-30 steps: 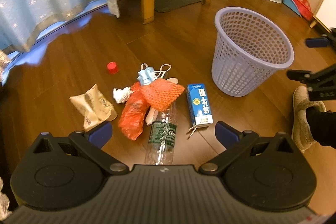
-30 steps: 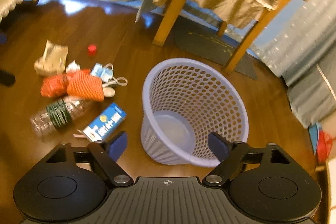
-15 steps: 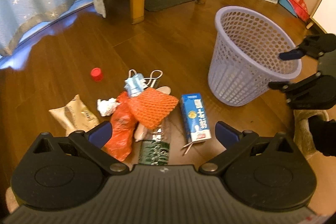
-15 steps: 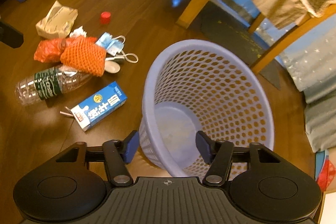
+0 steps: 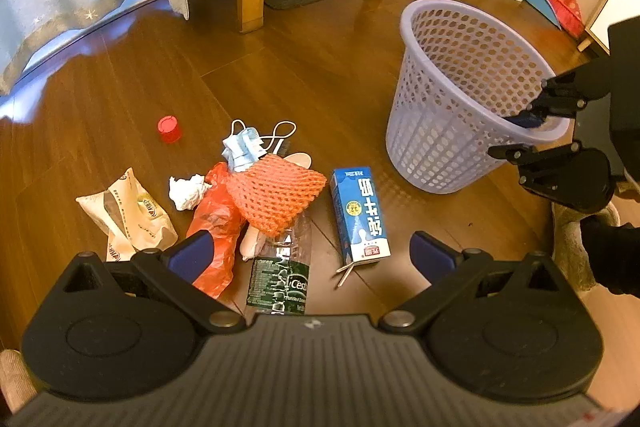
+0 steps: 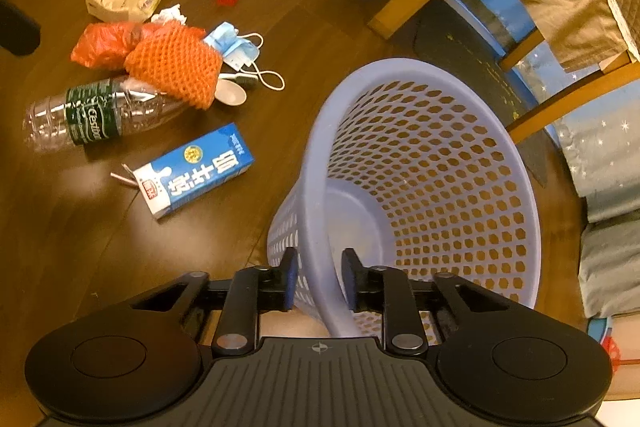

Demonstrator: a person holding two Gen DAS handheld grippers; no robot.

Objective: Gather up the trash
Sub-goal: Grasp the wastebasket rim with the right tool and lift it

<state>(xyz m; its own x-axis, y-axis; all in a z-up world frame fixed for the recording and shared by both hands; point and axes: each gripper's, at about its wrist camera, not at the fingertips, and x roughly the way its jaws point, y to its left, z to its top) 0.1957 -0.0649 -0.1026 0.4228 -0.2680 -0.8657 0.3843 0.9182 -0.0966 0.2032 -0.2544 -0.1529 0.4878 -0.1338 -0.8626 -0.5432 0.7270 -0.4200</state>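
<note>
Right gripper (image 6: 318, 279): angled steeply down, jaws closing astride the lavender mesh wastebasket (image 6: 424, 163) rim.
Left gripper (image 5: 310, 253): jaws spread wide, held over littered trash.
Milk carton (image 5: 360, 213): laid beside the basket.

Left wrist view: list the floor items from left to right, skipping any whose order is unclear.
Paper bag → red cap → crumpled tissue → orange foam net → milk carton → basket.
</note>
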